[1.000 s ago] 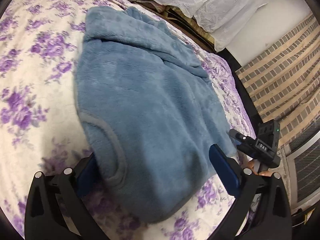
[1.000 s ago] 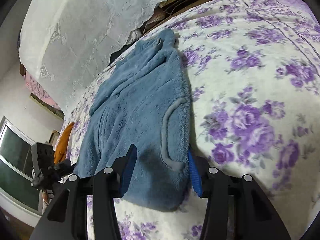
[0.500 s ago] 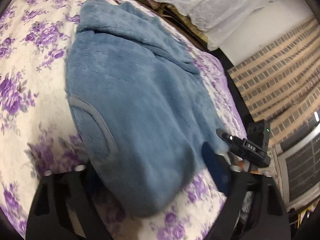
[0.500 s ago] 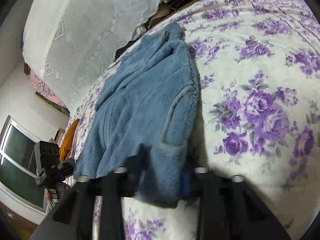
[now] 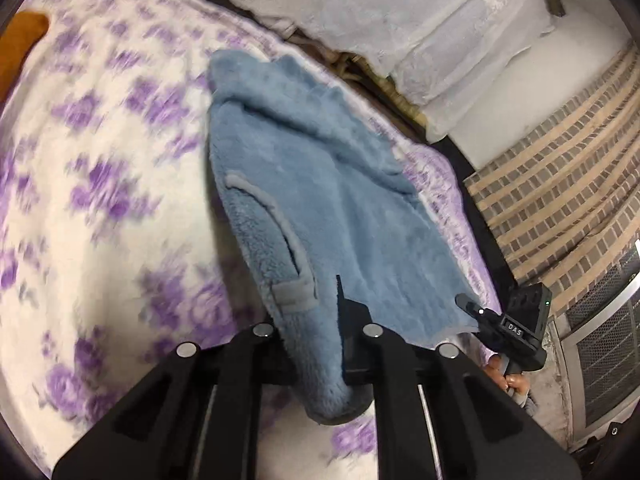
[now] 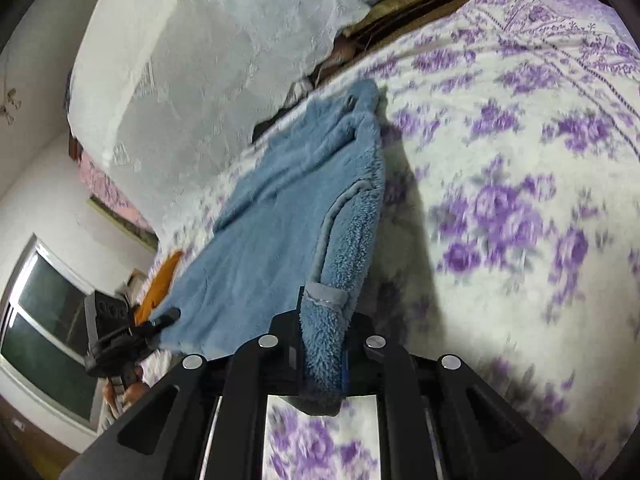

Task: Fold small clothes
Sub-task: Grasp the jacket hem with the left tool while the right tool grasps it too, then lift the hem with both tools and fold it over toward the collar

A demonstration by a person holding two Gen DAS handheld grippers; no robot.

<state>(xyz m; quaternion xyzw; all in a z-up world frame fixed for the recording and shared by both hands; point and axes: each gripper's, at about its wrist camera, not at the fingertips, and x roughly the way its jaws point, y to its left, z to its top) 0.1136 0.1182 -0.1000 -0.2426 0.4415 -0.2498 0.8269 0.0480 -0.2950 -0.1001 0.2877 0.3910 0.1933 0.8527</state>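
A blue fleece garment point(image 5: 340, 200) with a grey trimmed edge lies lengthwise on the purple-flowered bedspread point(image 5: 100, 160). My left gripper point(image 5: 316, 344) is shut on one near corner of it, with thick fleece bunched between the pads. My right gripper point(image 6: 324, 352) is shut on the other near corner of the garment point(image 6: 280, 240), beside a grey tab. Each wrist view shows the other gripper out at the side: the right gripper point(image 5: 500, 320) and the left gripper point(image 6: 132, 328). The near hem hangs stretched between them, raised off the bed.
White lace cloth point(image 5: 420, 20) covers the head of the bed behind the garment. An orange cloth point(image 5: 24, 40) lies at the bed's far side. A brick-patterned wall point(image 5: 560, 160) and a window point(image 6: 48, 312) border the bed. A hand point(image 6: 128, 392) holds the left gripper.
Both grippers went from open around the garment's near hem to shut on it. They have drawn the hem up and back, so the fleece now stretches narrower along the bed.
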